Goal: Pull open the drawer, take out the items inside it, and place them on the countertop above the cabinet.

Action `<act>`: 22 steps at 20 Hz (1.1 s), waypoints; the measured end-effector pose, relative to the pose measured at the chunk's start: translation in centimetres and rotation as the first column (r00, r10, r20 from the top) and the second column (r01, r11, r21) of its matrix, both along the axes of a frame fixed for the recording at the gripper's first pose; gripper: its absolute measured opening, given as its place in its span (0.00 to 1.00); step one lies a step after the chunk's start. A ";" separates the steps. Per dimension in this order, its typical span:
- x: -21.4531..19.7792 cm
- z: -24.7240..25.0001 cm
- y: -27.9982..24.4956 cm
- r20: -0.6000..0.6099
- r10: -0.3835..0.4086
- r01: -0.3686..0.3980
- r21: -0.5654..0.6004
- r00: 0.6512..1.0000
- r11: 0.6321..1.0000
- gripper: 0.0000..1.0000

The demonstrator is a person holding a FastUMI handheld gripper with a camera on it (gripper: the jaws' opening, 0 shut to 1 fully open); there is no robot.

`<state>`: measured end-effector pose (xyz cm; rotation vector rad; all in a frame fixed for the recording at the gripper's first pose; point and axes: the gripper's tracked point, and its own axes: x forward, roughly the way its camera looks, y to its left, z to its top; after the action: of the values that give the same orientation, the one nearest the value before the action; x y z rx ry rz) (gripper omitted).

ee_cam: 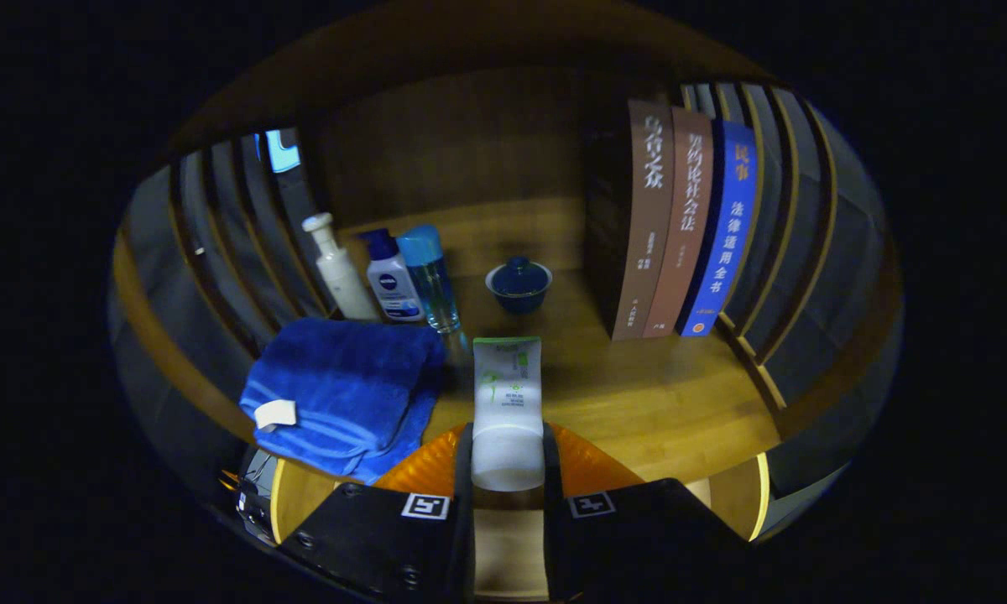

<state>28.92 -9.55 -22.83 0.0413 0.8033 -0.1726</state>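
Dim overall, with warm light falling from above onto the worktop [638, 403]. Brightest on the white tube [508, 403] gripped between the fingers of the tool [508, 478], and on the towel [336, 394]. Deep shade across the back panel and slatted sides. Strong fisheye bending toward the rim. Sharp at centre, softer and darker outward. No glare.

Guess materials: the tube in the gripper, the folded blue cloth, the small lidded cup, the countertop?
Tube, clamped at its cap end by the gripper: likely soft plastic, smooth matte white skin. Blue cloth: terry or microfibre, fuzzy ribbed pile. Lidded cup: probably glazed ceramic, dark blue with a slight sheen. Countertop: wood or bamboo, visible grain strips, satin finish.
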 end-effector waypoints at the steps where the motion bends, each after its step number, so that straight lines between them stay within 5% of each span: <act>1: 0.8 -0.8 0.0 -0.020 -0.011 0.011 -0.007 1.000 1.000 0.36; 6: 0.3 -3.5 -1.1 -0.081 -0.031 0.030 -0.009 0.996 1.000 0.45; 10: -0.1 -3.8 -1.3 -0.101 -0.021 0.018 -0.033 0.995 0.999 0.63; 14: -1.6 -2.5 -1.1 -0.093 -0.036 0.035 -0.017 0.995 0.999 1.00; 22: -9.1 6.4 0.4 0.206 -0.023 0.026 -0.013 0.978 1.000 1.00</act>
<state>19.83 -9.13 -16.43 0.0534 0.5952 -0.1946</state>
